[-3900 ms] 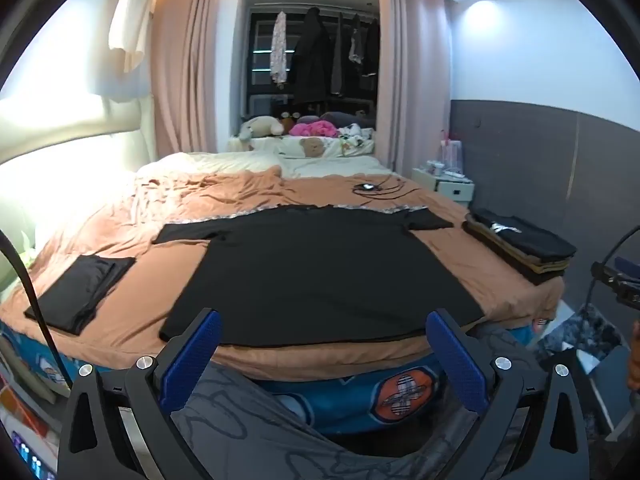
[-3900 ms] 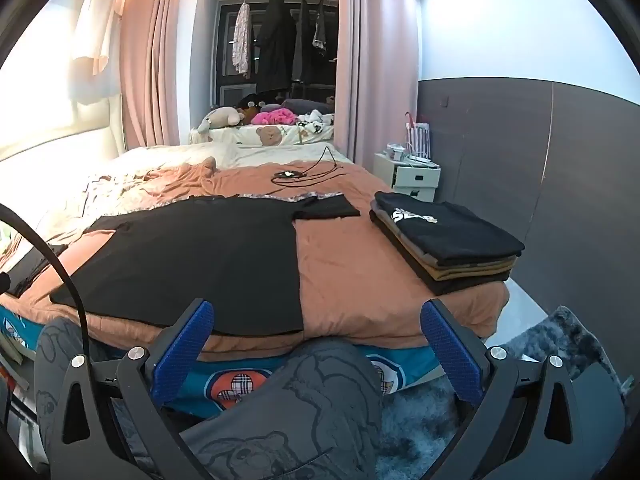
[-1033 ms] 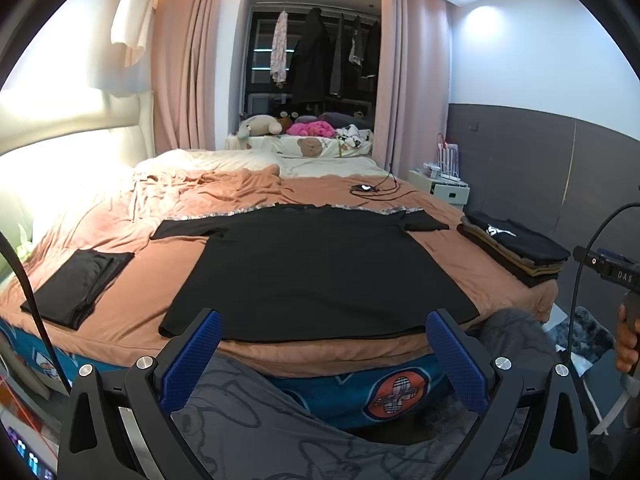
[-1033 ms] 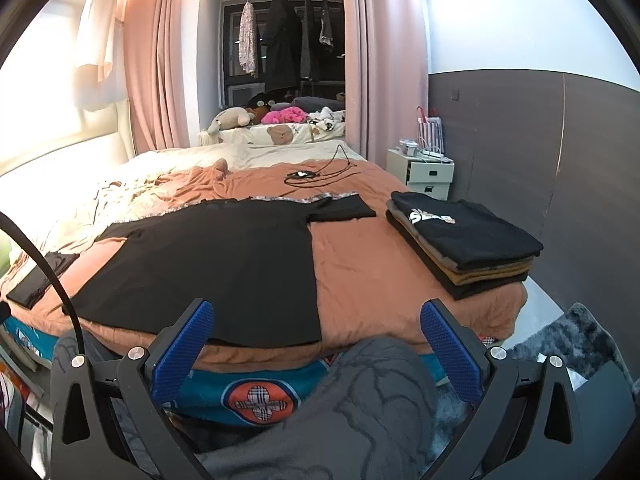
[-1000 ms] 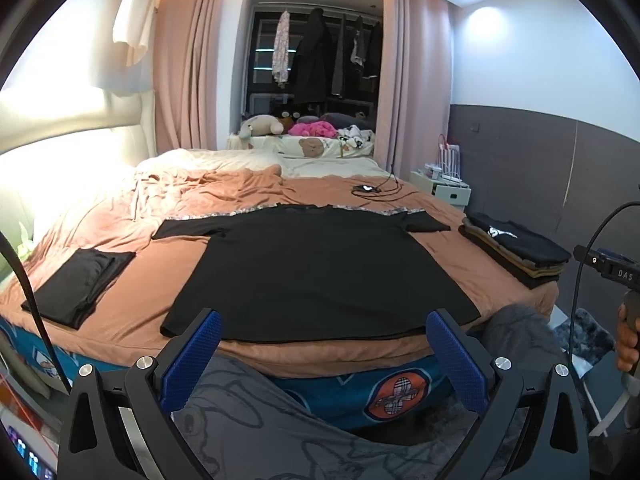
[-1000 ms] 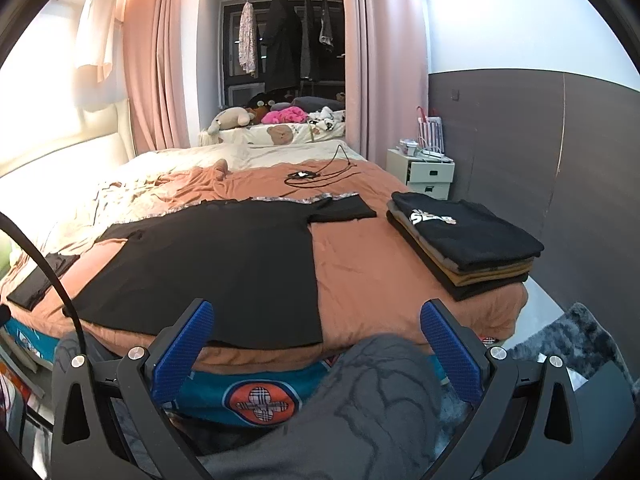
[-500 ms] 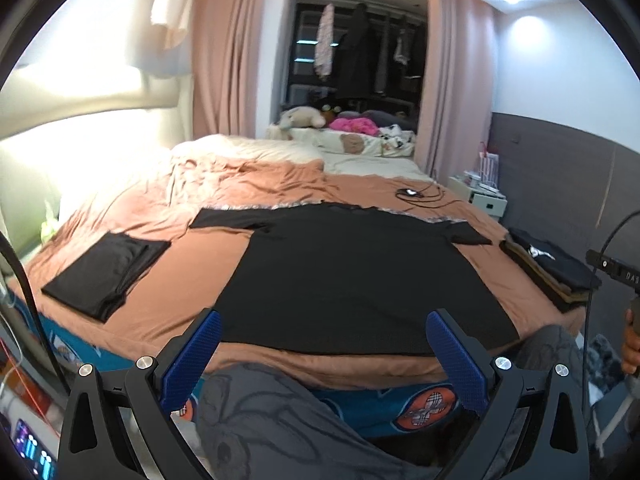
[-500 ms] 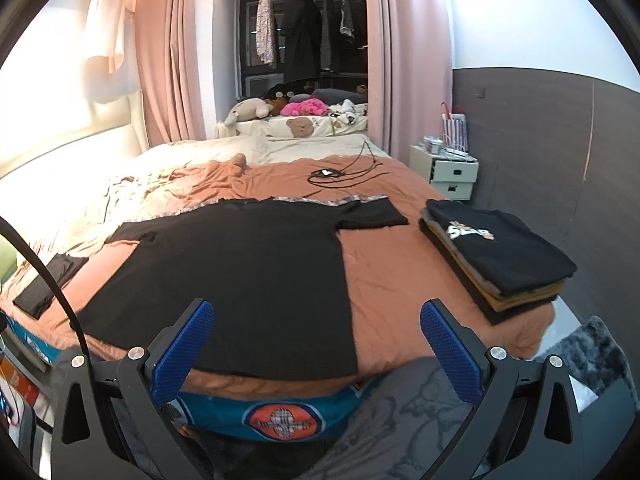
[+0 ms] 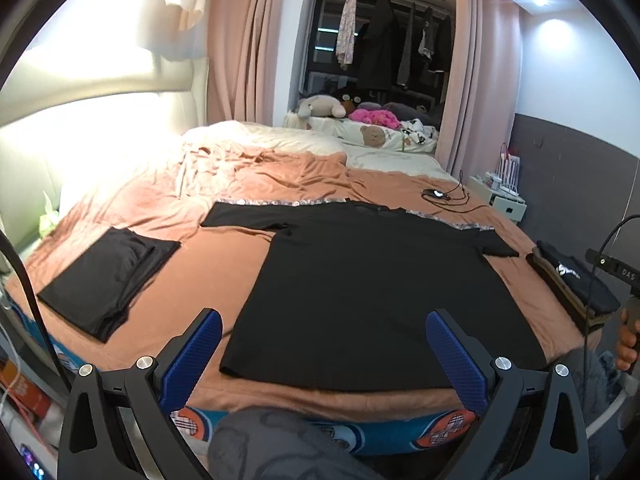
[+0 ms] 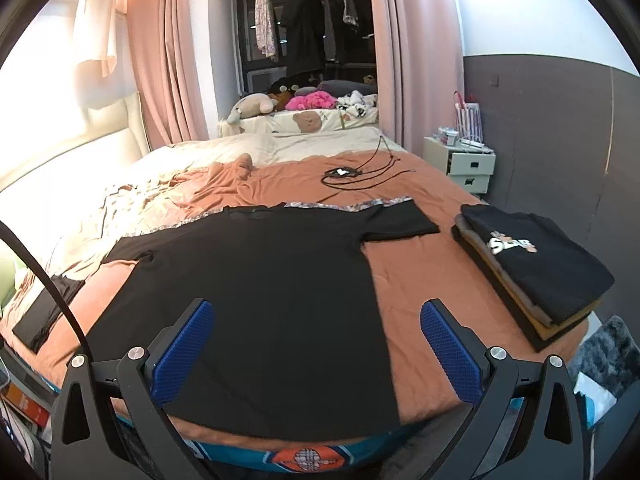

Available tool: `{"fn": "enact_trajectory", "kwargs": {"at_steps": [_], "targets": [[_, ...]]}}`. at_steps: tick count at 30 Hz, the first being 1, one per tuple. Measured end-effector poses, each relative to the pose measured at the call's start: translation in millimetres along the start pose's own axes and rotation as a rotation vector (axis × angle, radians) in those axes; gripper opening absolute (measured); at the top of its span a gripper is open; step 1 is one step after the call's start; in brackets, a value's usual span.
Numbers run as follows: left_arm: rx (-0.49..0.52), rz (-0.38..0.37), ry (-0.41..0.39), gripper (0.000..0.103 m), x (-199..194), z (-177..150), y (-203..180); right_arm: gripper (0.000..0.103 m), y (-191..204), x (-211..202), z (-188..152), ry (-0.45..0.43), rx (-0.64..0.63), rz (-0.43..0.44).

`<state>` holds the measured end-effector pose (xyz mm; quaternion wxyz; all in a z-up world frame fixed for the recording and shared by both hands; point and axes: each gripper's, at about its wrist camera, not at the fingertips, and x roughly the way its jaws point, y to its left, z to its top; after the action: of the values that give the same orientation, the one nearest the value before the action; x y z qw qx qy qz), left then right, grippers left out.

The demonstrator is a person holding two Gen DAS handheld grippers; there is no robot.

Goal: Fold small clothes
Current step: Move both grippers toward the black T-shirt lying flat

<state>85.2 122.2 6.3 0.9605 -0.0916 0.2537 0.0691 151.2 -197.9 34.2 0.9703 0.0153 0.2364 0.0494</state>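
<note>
From my left camera the bed's [image 9: 208,264] near-left corner is cut off by the lens rim, and a dark cable [image 9: 36,304] crosses what lies there. A folded black garment [image 9: 108,276] sits on the brown sheet near that corner; I cannot tell what kind it is. My left gripper [image 9: 324,354] hangs wide open over the near edge of the bed, gripping nothing, its blue pads [image 9: 196,354] apart on either side of the shirt's hem. Below it a grey patterned trouser leg [image 9: 280,448] hides the bed's front.

The black T-shirt [image 9: 372,292] lies flat in the middle of the bed, collar away from me, both short sleeves spread out, hem at the near edge. It is smooth, plain, with no print I can see. Its right sleeve reaches toward the stack.

Further right a stack [image 10: 532,276] of folded clothes sits at the bed's right edge, apart from the shirt, a black top with a white and orange print uppermost; the lower layers show only as brown and tan edges. My right gripper [image 10: 316,350] is also spread open and empty, over the shirt's near right corner. In the left view only fingertips [image 9: 624,344] of my right hand show at the frame edge, on a handle. A black cable tangle [image 10: 356,174] lies on the far sheet; what it joins is too small to read.
</note>
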Motion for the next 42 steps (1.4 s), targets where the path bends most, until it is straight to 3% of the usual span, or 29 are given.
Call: {"fn": "enact_trajectory", "kwargs": {"at_steps": [10,19,25,31,42], "targets": [[0.015,0.045,0.055,0.102,56.9,34.1,16.8,0.103,17.5,69.2,19.1,0.043,-0.041,0.034],[-0.008,0.088,0.069,0.102,101.5,70.7,35.2,0.103,33.2,128.8,43.9,0.072,-0.069,0.13],[-0.053,0.122,0.097,0.102,129.2,87.6,51.3,0.103,55.7,173.9,59.6,0.115,-0.17,0.067],[-0.095,0.164,0.12,0.102,156.1,104.2,74.6,0.103,83.7,191.9,76.0,0.097,-0.195,0.069],[-0.158,0.195,0.164,0.095,205.2,121.0,128.7,0.103,100.3,239.4,90.5,0.062,-0.213,0.194]]}}
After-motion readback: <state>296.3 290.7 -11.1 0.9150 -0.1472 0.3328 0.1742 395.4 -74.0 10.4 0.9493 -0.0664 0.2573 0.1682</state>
